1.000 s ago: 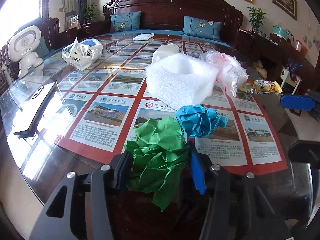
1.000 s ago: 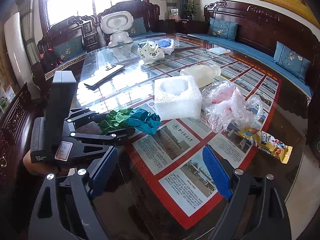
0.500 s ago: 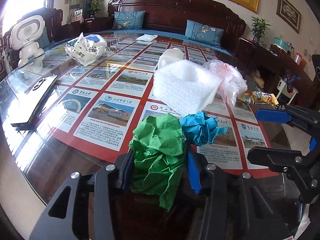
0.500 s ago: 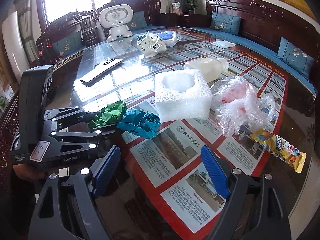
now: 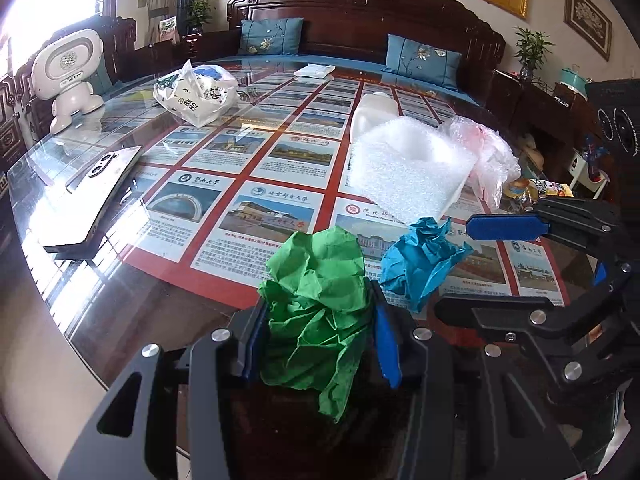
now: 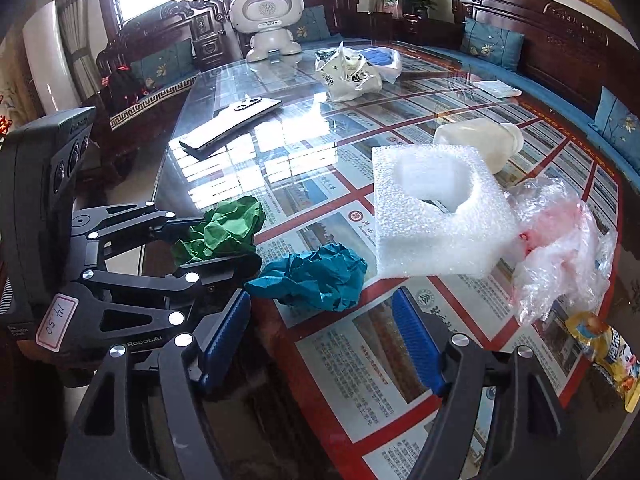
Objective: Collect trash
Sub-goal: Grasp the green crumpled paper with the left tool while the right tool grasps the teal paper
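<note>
We see the left gripper [image 5: 320, 344] as matte black linkage arms dotted with round silver screw heads, each finger lined with a ribbed blue pad [image 5: 386, 346]. From the right wrist view we get its boxy black body with three round lenses down one face, a white handwritten label reading 14.50 [image 6: 56, 322] and pale lettering on the frame. The right gripper [image 6: 320, 340] shows us the same build: black arms, silver screws, ribbed blue pads.

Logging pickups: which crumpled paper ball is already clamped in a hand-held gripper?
The green paper ball, pinched by the left hand-held gripper. The blue paper ball lies free on the glass table.
</note>
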Tool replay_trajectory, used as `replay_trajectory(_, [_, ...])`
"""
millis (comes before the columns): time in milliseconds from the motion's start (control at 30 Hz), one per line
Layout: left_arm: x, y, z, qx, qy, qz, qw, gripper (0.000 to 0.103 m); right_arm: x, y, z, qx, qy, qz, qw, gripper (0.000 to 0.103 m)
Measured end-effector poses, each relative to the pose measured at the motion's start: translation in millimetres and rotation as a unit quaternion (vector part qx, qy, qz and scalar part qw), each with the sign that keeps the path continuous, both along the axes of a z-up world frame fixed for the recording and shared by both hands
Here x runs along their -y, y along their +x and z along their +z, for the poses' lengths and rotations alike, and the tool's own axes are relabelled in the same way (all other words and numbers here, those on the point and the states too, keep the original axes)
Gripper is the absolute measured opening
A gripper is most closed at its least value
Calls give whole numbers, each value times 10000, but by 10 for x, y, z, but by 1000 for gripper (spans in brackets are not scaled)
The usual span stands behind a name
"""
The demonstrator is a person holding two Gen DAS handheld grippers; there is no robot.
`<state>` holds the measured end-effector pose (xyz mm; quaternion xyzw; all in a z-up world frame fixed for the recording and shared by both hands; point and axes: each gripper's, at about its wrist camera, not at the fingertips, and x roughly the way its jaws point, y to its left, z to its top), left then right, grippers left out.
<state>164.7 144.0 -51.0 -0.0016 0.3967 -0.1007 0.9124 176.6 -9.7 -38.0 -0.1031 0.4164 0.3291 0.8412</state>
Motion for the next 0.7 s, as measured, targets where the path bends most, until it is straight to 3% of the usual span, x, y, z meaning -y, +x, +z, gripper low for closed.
replay_trajectory(200, [-106,36,-23,-43,-13,67,10000,46,-137,151,-67,-125,-123,139,9998,69])
replay_trajectory(267, [-115,44,-23,-37,-25,73,10000,46,-157,180,-93,-193,-118,217,9995,58])
replay_trajectory(300, [-118,44,-22,-39,-47,65,10000,46,-163,196,-108,-243,-98,249,9993,47])
replay_trajectory(400, [-109,46,-23,-33,-47,62,10000,46,-161,204,-128,-241,-78,331,9991,40])
replay_trajectory(700, [-50,7,16,1,-48,23,10000,46,20,86,-81,-162,106,313,9993,37])
